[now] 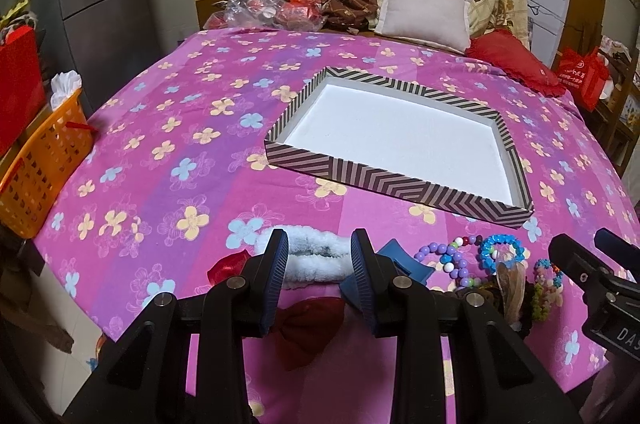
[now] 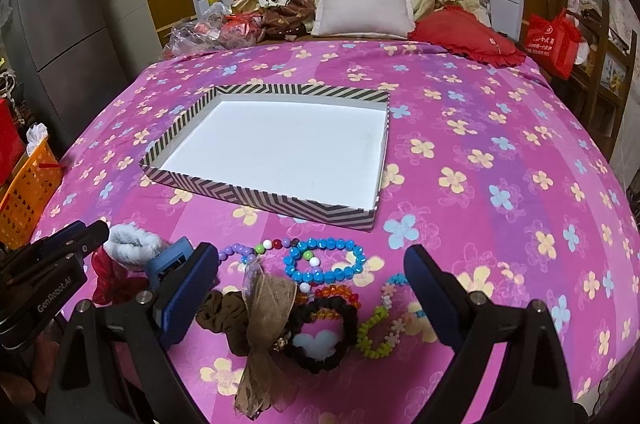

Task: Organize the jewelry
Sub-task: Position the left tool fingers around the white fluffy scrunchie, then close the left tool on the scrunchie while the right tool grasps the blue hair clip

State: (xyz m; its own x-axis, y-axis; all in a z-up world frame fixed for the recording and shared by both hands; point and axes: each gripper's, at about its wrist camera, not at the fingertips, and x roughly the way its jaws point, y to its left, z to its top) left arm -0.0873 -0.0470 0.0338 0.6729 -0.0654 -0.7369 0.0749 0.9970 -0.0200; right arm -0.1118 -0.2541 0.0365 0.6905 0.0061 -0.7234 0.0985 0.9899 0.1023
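Jewelry lies in a loose row on the pink sheet [image 1: 168, 128], all of it nearer the cameras than the striped box [image 1: 304, 170], whose white floor holds nothing.

Left wrist view: the left gripper [image 1: 319, 244] hangs over the near end of the row with its jaws apart and nothing pressed between them. Seen through the gap is a white scrunchie [image 1: 316, 256], lying between the gripper and the box. A red bow [image 1: 310, 322] sits closer in than the scrunchie, under the fingers. A blue clip [image 1: 396, 260] shows just right of the right finger. Farther right of the box's near corner lie a purple bead bracelet [image 1: 444, 256] and a blue bead bracelet [image 1: 502, 250].

Right wrist view: the right gripper [image 2: 312, 264] has its jaws spread wide, gripping nothing. Between its fingers, on the near side of the box, lie the blue bead bracelet [image 2: 326, 262], a brown bow [image 2: 266, 308], a black scrunchie [image 2: 320, 336] and a green bracelet [image 2: 376, 332]. The left gripper [image 2: 86, 234] shows at the left edge, beside the white scrunchie [image 2: 130, 244].
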